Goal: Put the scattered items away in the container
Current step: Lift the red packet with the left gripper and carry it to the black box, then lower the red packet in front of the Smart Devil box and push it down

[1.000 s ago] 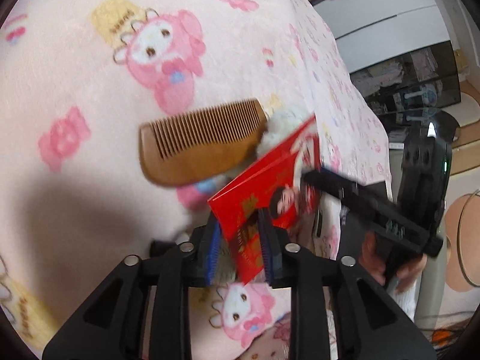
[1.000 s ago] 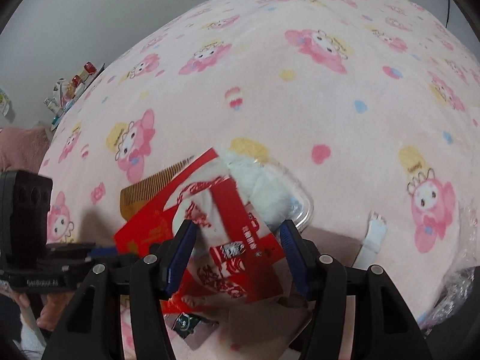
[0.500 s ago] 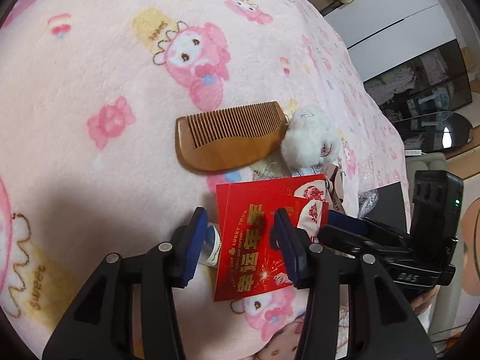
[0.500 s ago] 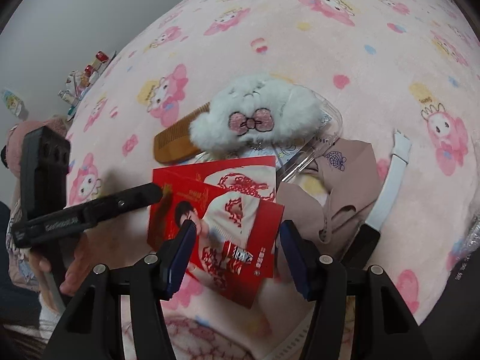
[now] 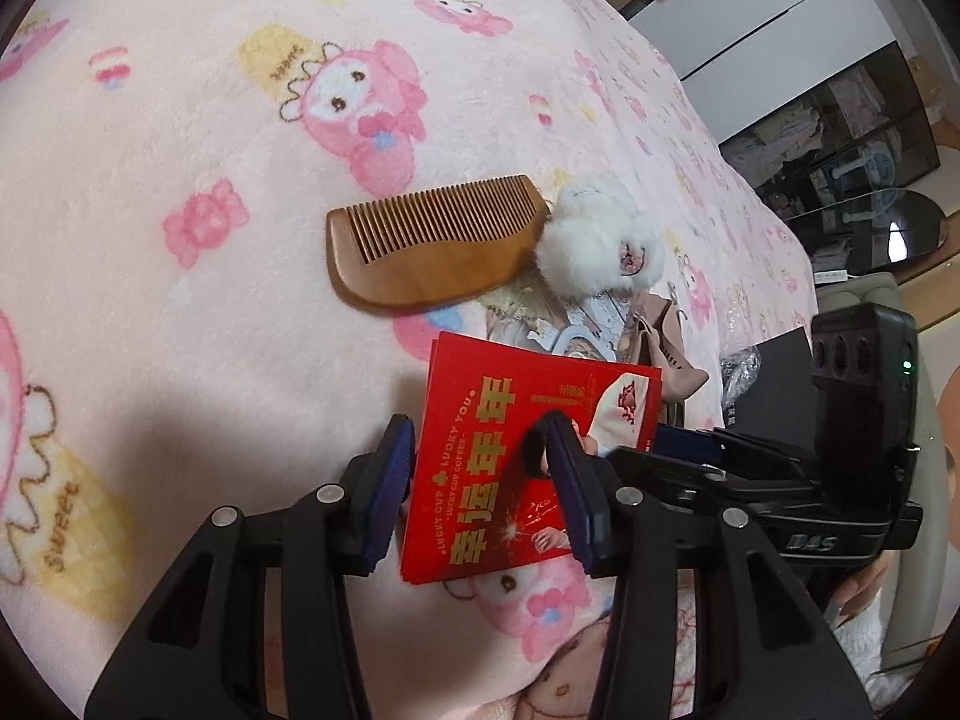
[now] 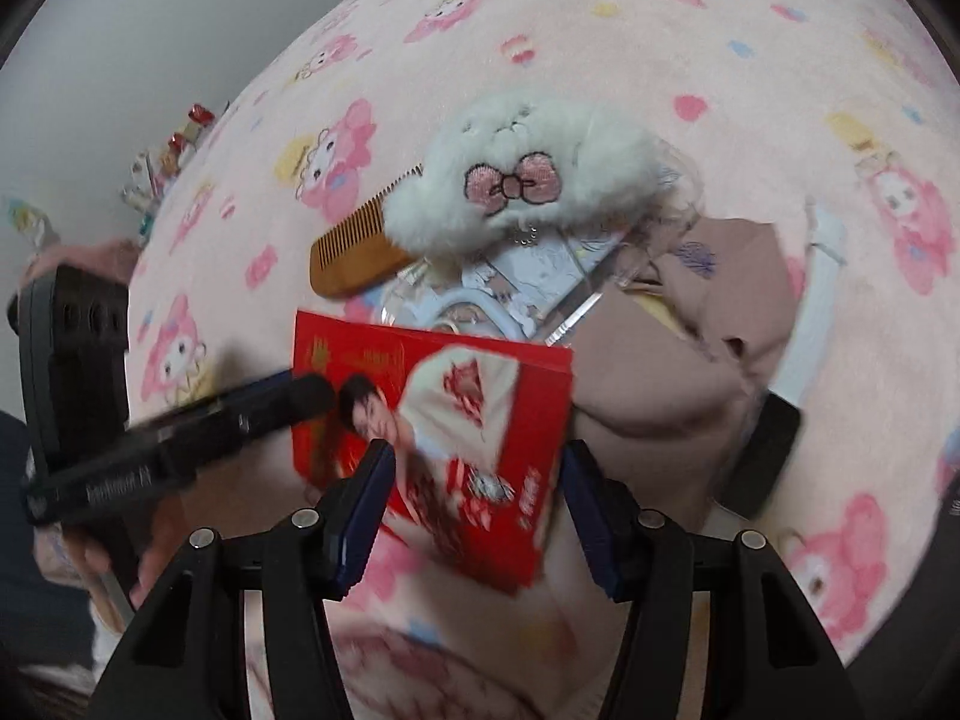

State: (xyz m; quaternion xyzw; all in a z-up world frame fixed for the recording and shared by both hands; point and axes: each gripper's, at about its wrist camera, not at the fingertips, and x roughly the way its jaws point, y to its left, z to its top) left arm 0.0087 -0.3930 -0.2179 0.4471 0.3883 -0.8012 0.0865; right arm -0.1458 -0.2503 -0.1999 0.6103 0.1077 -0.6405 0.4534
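Note:
A red paper packet [image 5: 492,468] lies flat on the pink blanket [image 5: 180,120]. My left gripper [image 5: 480,426] stands open over it, one finger beside its left edge and one above its print; no pad presses on it. My right gripper [image 6: 477,450] is open wide above the same packet [image 6: 480,384], pads apart from it. A clear plastic box [image 6: 600,300] behind the packet carries a white plush toy [image 6: 528,186] and printed cards. A wooden comb [image 5: 432,246] lies left of the plush [image 5: 600,240].
A mauve fabric piece [image 6: 690,372] with a white strap [image 6: 825,276] lies right of the box, and a black object [image 6: 774,456] sits by it. Beyond the bed's right edge stand dark furniture [image 5: 840,138] and a white cabinet. Small bottles [image 6: 174,150] stand at the far left.
My left gripper opened and let go of the red packet, which went from tilted up to lying flat on the blanket. The plush toy, covered a second ago, now shows in the right wrist view.

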